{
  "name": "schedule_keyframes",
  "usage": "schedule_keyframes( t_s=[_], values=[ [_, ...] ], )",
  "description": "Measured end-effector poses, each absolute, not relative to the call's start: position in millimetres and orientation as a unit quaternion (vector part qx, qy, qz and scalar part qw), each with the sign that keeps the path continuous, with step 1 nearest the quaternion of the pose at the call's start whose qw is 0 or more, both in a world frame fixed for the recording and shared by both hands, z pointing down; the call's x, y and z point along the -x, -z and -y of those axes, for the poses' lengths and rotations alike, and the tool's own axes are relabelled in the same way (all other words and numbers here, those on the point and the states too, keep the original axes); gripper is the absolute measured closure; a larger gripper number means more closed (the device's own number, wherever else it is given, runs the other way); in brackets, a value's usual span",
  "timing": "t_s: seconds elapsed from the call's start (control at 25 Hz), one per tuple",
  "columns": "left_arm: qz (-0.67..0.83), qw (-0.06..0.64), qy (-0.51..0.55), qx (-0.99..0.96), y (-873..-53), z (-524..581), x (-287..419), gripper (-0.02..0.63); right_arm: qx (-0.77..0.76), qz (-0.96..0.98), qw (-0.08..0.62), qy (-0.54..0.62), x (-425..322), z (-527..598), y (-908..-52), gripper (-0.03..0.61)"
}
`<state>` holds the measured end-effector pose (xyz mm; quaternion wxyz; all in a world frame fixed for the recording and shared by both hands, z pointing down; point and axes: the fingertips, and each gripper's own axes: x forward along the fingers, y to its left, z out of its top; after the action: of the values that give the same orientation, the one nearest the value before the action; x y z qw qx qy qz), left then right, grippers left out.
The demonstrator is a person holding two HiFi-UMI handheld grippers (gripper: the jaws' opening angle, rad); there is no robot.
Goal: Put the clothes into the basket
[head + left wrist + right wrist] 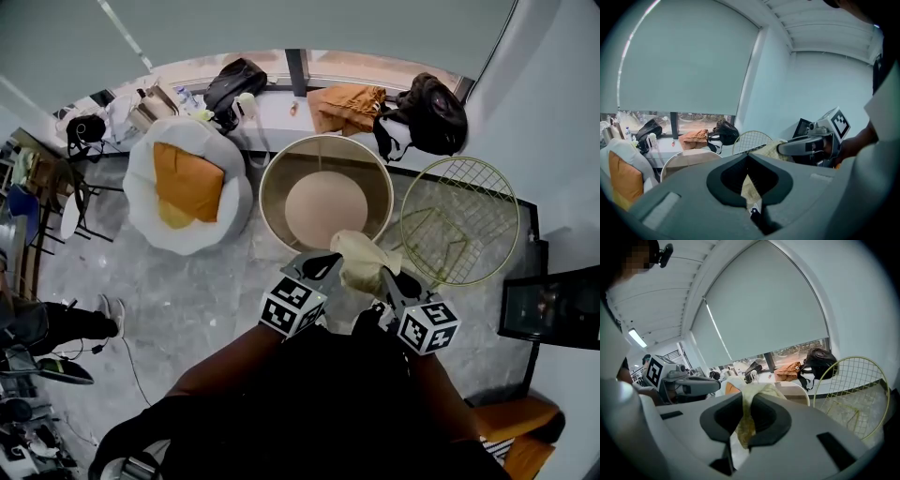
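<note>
Your left tongs (330, 262) and right tongs (387, 277) were both closed on the pale yellow cloth (358, 253), held between them at the near rim of the round basket (277, 178). Its opening lay straight ahead, slightly nearer your left tongs.
</note>
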<state>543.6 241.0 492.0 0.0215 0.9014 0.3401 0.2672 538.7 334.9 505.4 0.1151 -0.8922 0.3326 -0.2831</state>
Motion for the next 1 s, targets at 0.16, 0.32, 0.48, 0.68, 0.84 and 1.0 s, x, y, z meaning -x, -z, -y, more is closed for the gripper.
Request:
schedule_keyframes(
  t_s=[0.16,0.32,0.48,0.68,0.84,1.0],
  values=[
    [-0.335,0.021,-0.261,-0.905,-492,-226,-530,0.614,0.886,-0.350,0.107,0.286,-524,-313,-507,0.532],
    [-0.318,0.024,-0.255,-0.913,-486,-212,-521,0.614,0.873,-0.376,0.102,0.292,-519,-297,-507,0.532],
    [-0.281,0.027,-0.243,-0.928,-477,-195,-514,0.614,0.856,-0.412,0.096,0.298,-509,-285,-504,0.532],
    [-0.231,0.044,-0.235,-0.943,-472,-184,-500,0.614,0.837,-0.457,0.081,0.289,-496,-276,-493,0.534],
    [-0.200,0.069,-0.232,-0.949,-466,-193,-478,0.614,0.824,-0.489,0.064,0.279,-480,-280,-480,0.534],
    [-0.173,0.076,-0.232,-0.954,-467,-205,-459,0.614,0.809,-0.520,0.045,0.272,-464,-283,-475,0.534]
  ],
)
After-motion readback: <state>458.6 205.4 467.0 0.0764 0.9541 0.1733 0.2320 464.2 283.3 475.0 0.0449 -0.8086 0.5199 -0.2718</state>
